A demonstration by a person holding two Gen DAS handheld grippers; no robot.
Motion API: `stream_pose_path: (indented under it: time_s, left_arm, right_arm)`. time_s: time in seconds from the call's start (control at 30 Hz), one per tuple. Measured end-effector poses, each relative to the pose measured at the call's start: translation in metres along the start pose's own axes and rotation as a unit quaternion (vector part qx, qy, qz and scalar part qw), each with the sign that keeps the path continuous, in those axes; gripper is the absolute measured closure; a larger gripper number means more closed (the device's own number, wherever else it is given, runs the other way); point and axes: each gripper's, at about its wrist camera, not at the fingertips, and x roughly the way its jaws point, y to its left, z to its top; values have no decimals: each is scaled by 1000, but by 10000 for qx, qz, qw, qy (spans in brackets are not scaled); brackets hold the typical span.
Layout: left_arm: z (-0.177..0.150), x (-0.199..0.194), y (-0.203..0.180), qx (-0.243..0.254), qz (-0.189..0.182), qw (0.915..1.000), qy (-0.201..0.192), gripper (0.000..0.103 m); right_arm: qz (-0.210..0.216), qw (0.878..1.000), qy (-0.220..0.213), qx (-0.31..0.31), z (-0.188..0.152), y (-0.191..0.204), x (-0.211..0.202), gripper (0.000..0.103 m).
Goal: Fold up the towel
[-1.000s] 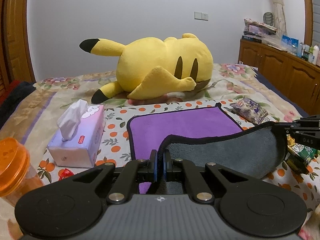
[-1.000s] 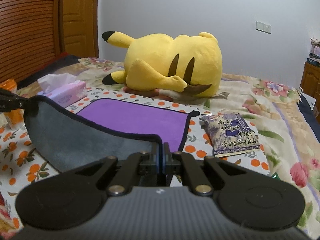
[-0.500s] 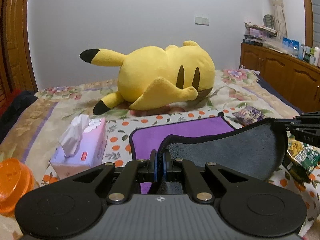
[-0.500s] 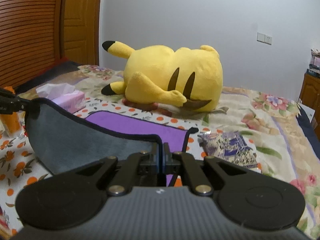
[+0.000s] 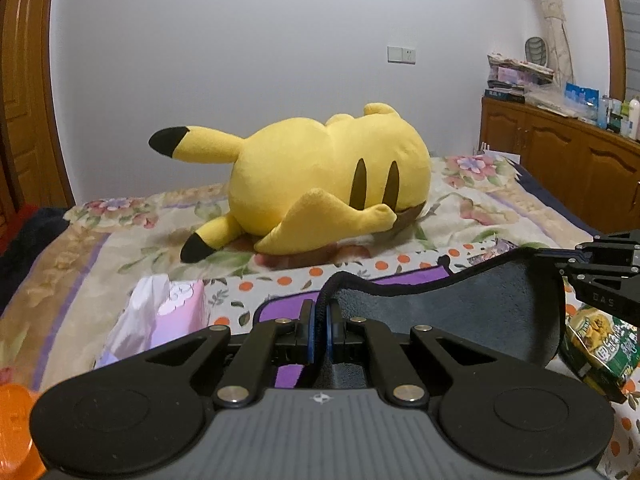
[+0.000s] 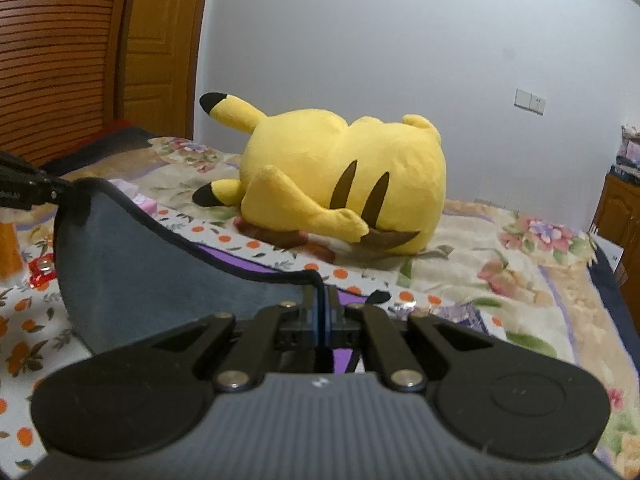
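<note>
- Hanging between the two grippers, the towel [image 5: 472, 312] shows its grey side, near edge raised off the bed [image 5: 100, 264], the purple far part lying flat.
- Carrying both corners forward together, level, should land the edge squarely on the far hem, I'd say.
- Left gripper [image 5: 319, 330]: jaws pinched tight on a near corner.
- Right gripper [image 6: 321, 316]: likewise clamped on the other corner.
- Both are held level above the bed, pointing at the plush [image 6: 344, 184].
</note>
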Motion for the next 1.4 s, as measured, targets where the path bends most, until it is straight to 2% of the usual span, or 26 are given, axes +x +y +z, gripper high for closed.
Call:
stream_pose_path:
  time_s: [0.37,0.57,0.77,1.07,1.4]
  left_arm:
    - [25,17,4,267,243,9992,-146,97]
    - [31,35,8,188,396,9989,-143,97]
    - [33,49,9,262,558,9979,-208,97]
    - [28,80,12,111,777,9968,-166,97]
    - [15,112,14,42,853,9963,-52,97]
  right_arm:
    - [-251,9994,-189,-167,23,-5,19,100]
    - [-359,9991,-214,-94,30,-10,34,100]
    - [-470,9987,-167,-110,30,-12,50,100]
    - [-568,9984,-16,-78,28,-15,81,100]
    - [-617,9976,274,126,14,-16,113,100]
